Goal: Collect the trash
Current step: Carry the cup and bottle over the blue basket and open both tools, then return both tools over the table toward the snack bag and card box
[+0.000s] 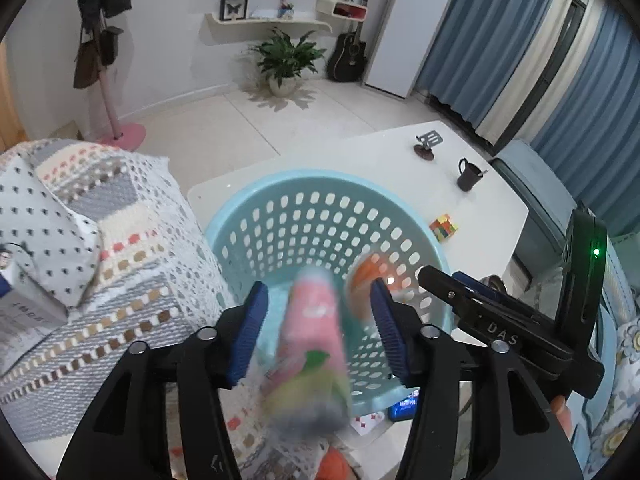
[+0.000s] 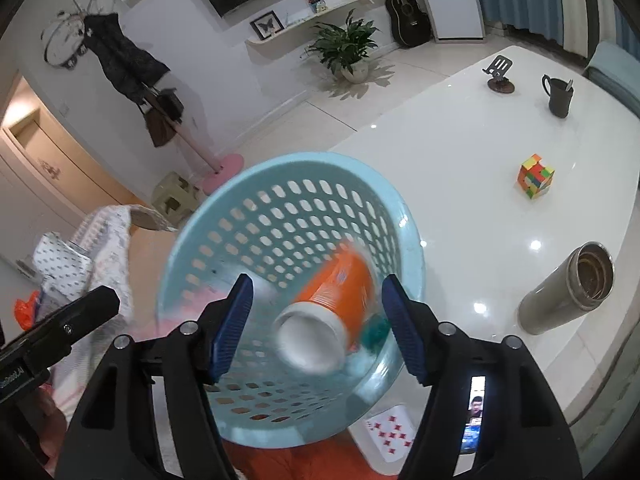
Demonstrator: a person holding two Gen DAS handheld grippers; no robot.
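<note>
A light blue perforated basket (image 1: 320, 216) stands at the near edge of the white table; it also shows in the right wrist view (image 2: 280, 208). My left gripper (image 1: 318, 332) is open above it, and a blurred pink and green can (image 1: 316, 344) hangs between its fingers without touching them. My right gripper (image 2: 316, 328) is open over the basket, and a blurred orange paper cup (image 2: 328, 312) with a white base is between its fingers, free of them. The orange cup shows faintly in the left wrist view (image 1: 362, 276).
On the white table (image 2: 460, 152) are a Rubik's cube (image 2: 536, 176), a black mug (image 2: 558, 96), a phone stand (image 2: 498, 74), a steel thermos (image 2: 568, 292), a playing card (image 2: 390, 428) and a phone (image 2: 474, 414). A sofa with a crocheted cover (image 1: 100, 264) lies left.
</note>
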